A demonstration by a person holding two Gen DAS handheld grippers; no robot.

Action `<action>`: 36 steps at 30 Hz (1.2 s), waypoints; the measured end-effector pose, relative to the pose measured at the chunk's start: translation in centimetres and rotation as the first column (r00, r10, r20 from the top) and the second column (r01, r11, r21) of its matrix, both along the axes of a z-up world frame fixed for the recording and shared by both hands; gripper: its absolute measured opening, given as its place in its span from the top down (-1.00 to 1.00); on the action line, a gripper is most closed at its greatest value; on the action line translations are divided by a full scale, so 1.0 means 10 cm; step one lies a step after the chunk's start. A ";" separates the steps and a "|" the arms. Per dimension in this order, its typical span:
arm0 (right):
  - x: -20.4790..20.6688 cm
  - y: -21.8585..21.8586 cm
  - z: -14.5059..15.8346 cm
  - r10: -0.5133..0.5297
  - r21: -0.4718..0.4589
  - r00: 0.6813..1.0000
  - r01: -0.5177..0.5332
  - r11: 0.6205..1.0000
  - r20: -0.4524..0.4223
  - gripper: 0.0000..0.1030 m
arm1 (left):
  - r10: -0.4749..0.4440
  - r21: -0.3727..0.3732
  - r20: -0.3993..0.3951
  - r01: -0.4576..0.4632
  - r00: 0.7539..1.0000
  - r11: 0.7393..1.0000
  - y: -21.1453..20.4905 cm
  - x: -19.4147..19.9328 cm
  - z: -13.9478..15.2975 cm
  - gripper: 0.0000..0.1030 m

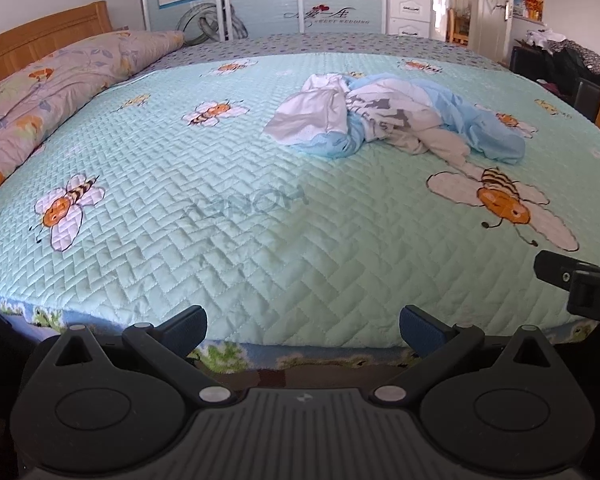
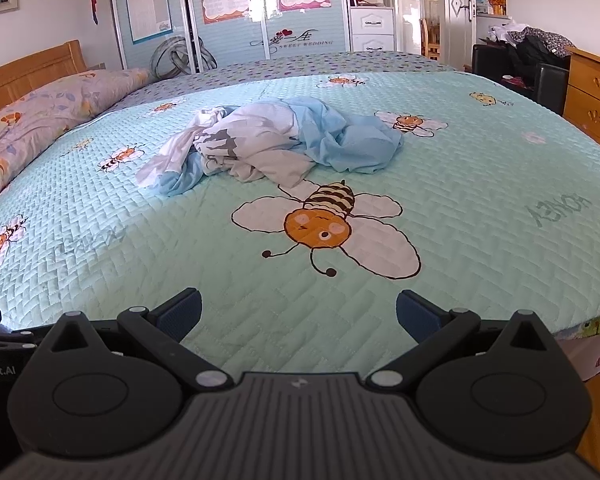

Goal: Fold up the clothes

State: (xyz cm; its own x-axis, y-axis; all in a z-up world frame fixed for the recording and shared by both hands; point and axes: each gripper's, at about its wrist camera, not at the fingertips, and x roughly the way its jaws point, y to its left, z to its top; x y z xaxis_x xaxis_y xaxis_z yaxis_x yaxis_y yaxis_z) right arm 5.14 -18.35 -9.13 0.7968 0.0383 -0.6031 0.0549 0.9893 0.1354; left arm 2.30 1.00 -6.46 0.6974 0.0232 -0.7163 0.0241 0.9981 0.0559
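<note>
A crumpled heap of light blue and white clothes (image 1: 392, 120) lies in the middle of the bed, on the pale green bee-print quilt (image 1: 236, 216). In the right wrist view the same clothes (image 2: 272, 140) lie beyond a large printed bee. My left gripper (image 1: 303, 330) hovers at the quilt's near edge, open, nothing between its blue pads, far short of the heap. My right gripper (image 2: 298, 314) is also open and empty over the quilt (image 2: 480, 200) near the front edge. Part of the right gripper's body (image 1: 580, 284) shows at the right edge of the left wrist view.
A folded floral duvet (image 1: 48, 96) lies along the left by the wooden headboard (image 1: 40, 40). Wardrobe doors (image 2: 236, 12) stand beyond the bed. A wooden dresser (image 2: 592, 96) and a dark chair piled with clothes (image 2: 532, 56) stand at the right.
</note>
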 end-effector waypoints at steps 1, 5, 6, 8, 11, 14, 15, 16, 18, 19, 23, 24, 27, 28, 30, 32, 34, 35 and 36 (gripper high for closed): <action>0.00 0.00 0.00 0.001 0.001 1.000 -0.001 1.000 0.000 -1.00 | 0.006 -0.003 0.001 -0.006 1.000 1.000 0.03 -0.01 0.00 -0.99; -0.04 0.04 0.01 0.010 0.008 1.000 -0.010 1.000 0.011 -1.00 | 0.034 -0.034 0.011 -0.034 0.999 0.999 0.13 -0.04 0.03 -0.99; -0.05 0.04 0.03 0.012 0.009 1.000 -0.012 1.000 0.018 -1.00 | 0.036 -0.037 0.014 -0.035 0.999 0.999 0.13 -0.05 0.03 -0.99; -0.09 0.04 0.06 0.018 0.015 0.999 -0.019 1.000 0.045 -1.00 | 0.038 -0.043 0.021 -0.037 0.999 0.998 0.15 -0.08 0.04 -0.99; -0.15 0.04 0.12 0.027 0.028 0.996 -0.029 0.999 0.091 -1.00 | 0.035 -0.046 0.033 -0.033 0.999 0.998 0.16 -0.10 0.04 -0.98; -0.20 0.05 0.18 0.038 0.042 0.988 -0.044 0.998 0.150 -1.00 | 0.021 -0.053 0.043 -0.018 0.999 0.998 0.14 -0.10 0.02 -0.98; -0.22 0.05 0.20 0.045 0.047 0.983 -0.054 0.997 0.176 -1.00 | 0.013 -0.056 0.041 -0.011 0.999 0.998 0.13 -0.09 0.01 -0.98; -0.24 0.05 0.21 0.059 0.053 0.978 -0.071 0.996 0.202 -1.00 | 0.004 -0.058 0.037 -0.002 0.999 0.998 0.12 -0.09 0.00 -0.97; -0.25 0.05 0.20 0.074 0.058 0.974 -0.088 0.994 0.213 -1.00 | -0.014 -0.060 0.025 0.015 1.000 0.998 0.09 -0.09 -0.03 -0.97; -0.25 0.04 0.20 0.079 0.060 0.974 -0.094 0.994 0.213 -1.00 | -0.019 -0.059 0.016 0.020 1.000 0.998 0.08 -0.10 -0.04 -0.98; -0.24 0.04 0.18 0.100 0.068 0.972 -0.116 0.991 0.213 -1.00 | 0.003 -0.055 0.006 -0.003 1.000 0.999 0.09 -0.09 -0.04 -0.98; -0.24 0.03 0.18 0.105 0.069 0.972 -0.122 0.990 0.212 -1.00 | 0.010 -0.054 0.006 -0.009 1.000 0.999 0.09 -0.09 -0.04 -0.98; -0.24 0.08 0.17 0.108 0.075 0.972 -0.126 0.989 0.207 -1.00 | 0.034 -0.069 0.028 -0.032 0.999 0.997 0.16 -0.11 0.01 -0.99; -0.24 0.08 0.17 0.108 0.077 0.973 -0.126 0.989 0.202 -1.00 | 0.044 -0.073 0.032 -0.042 0.999 0.996 0.18 -0.11 0.03 -0.99; -0.23 0.08 0.17 0.108 0.077 0.975 -0.125 0.989 0.194 -1.00 | 0.061 -0.086 0.034 -0.057 0.998 0.995 0.21 -0.11 0.05 -0.99; -0.23 0.08 0.17 0.110 0.075 0.975 -0.127 0.989 0.192 -1.00 | 0.075 -0.100 0.036 -0.071 0.997 0.992 0.23 -0.11 0.06 -0.99; -0.24 0.08 0.17 0.113 0.073 0.975 -0.128 0.989 0.191 -1.00 | 0.083 -0.092 0.046 -0.078 0.996 0.993 0.24 -0.10 0.09 -0.99; -0.24 0.08 0.17 0.114 0.071 0.975 -0.129 0.989 0.190 -1.00 | 0.082 -0.082 0.052 -0.078 0.995 0.994 0.23 -0.10 0.09 -0.99; -0.23 0.08 0.17 0.114 0.071 0.976 -0.129 0.989 0.186 -1.00 | 0.080 -0.078 0.054 -0.076 0.995 0.994 0.23 -0.10 0.09 -0.99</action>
State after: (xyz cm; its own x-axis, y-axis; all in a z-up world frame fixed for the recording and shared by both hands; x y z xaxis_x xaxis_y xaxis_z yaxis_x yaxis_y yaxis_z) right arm 2.83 -17.59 -7.46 0.8789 0.1850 -0.4397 -0.0982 0.9722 0.2127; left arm 1.35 3.30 -5.58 0.7356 0.0263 -0.6769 -0.0551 0.9983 -0.0211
